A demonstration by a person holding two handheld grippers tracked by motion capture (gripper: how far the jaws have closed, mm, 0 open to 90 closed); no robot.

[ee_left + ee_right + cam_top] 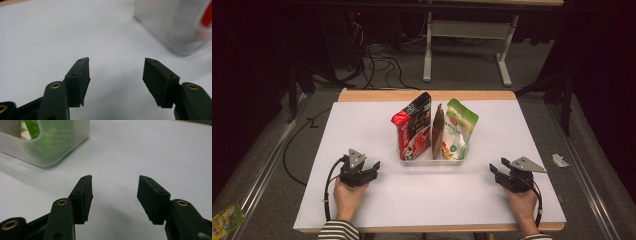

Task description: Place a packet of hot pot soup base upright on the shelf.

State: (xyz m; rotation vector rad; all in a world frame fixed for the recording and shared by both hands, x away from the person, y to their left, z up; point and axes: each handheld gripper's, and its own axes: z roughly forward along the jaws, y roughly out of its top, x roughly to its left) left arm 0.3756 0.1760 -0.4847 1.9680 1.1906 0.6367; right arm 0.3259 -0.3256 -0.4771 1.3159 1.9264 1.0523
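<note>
A clear plastic bin (432, 161) stands at the middle of the white table and holds three upright pouches: a red and black one (413, 127), a thin brown one (437, 131) and a green and white one (458, 129). My left gripper (371, 167) rests on the table to the left of the bin, open and empty. Its own view shows the left gripper (116, 68) over bare white surface, the bin (172, 22) blurred at upper right. My right gripper (495, 172) rests to the bin's right, open. In its view the right gripper (115, 185) holds nothing, the bin (50, 147) at upper left.
The white table top (432, 200) has a wooden edge at the back. A small white scrap (559, 160) lies on the grey floor to the right, and a green packet (226, 218) on the floor at lower left. A desk frame and cables stand behind.
</note>
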